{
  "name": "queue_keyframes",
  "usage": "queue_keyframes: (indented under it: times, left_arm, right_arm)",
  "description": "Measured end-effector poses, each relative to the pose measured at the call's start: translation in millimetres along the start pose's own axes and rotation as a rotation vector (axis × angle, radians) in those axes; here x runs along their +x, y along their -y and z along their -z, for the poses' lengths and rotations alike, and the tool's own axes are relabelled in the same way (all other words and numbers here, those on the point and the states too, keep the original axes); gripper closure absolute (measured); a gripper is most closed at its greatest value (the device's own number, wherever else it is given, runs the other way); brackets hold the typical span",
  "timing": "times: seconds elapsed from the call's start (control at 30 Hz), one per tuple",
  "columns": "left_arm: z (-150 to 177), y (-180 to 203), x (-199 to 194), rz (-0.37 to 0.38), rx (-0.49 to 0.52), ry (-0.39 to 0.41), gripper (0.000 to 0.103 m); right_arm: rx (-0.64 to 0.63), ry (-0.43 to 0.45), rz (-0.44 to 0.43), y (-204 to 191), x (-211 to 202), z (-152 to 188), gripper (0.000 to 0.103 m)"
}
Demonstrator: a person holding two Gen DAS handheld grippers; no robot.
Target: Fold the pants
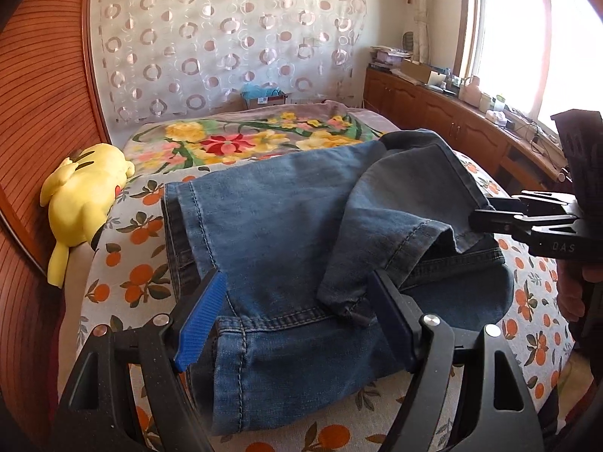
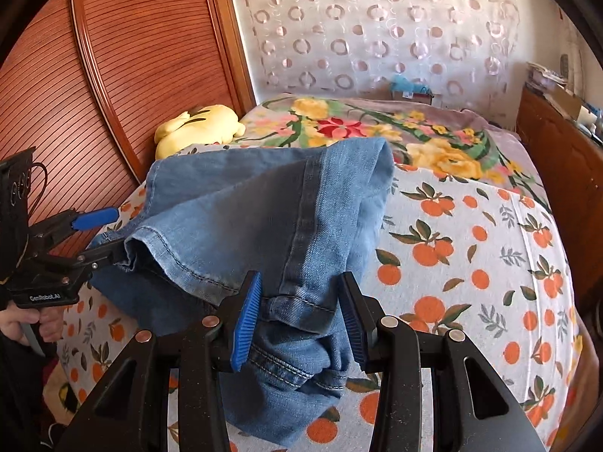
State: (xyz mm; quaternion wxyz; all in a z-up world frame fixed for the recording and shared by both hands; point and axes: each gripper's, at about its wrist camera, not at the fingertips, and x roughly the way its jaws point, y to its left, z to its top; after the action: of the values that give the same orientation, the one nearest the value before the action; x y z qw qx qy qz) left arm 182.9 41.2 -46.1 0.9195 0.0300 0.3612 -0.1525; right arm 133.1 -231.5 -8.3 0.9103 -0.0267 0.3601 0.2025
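Observation:
Blue jeans (image 1: 286, 226) lie folded in a thick bundle on the orange-print bed sheet (image 1: 132, 275). My left gripper (image 1: 297, 278) is open wide and straddles the near end of the bundle, with denim lying between its fingers. In the right wrist view the left gripper (image 2: 115, 229) sits at the jeans' (image 2: 264, 207) left hem, its blue pad clear of the cloth. My right gripper (image 2: 301, 277) is open, and a bunched hem of the jeans lies loosely between its blue pads. From the left wrist view the right gripper (image 1: 480, 213) touches the jeans' right edge.
A yellow plush toy (image 1: 86, 196) lies at the bed's left edge against a wooden wardrobe (image 1: 45, 94). A floral blanket (image 1: 233, 139) covers the far half of the bed. A cluttered wooden cabinet (image 1: 433, 113) runs under the window on the right. A hand (image 2: 22, 324) holds the left gripper.

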Motion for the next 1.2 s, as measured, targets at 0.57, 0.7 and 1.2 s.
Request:
queue_keyframes:
  times: [0.57, 0.7, 1.2]
  left_arm:
    - [0.3, 19.6, 10.0, 0.032, 0.055, -0.02, 0.03]
    - [-4.0, 19.9, 12.2, 0.059, 0.057, -0.019, 0.055]
    - [-10.9, 21.1, -24.3, 0.163, 0.007, 0.054, 0.089]
  right_arm:
    - [0.072, -0.005, -0.03, 25.8, 12.5, 14.0, 0.06]
    - [0.071, 0.005, -0.042, 26.7, 11.2, 11.4, 0.088]
    - [-0.071, 0.209, -0.063, 4.7, -35.6, -65.3, 0.095]
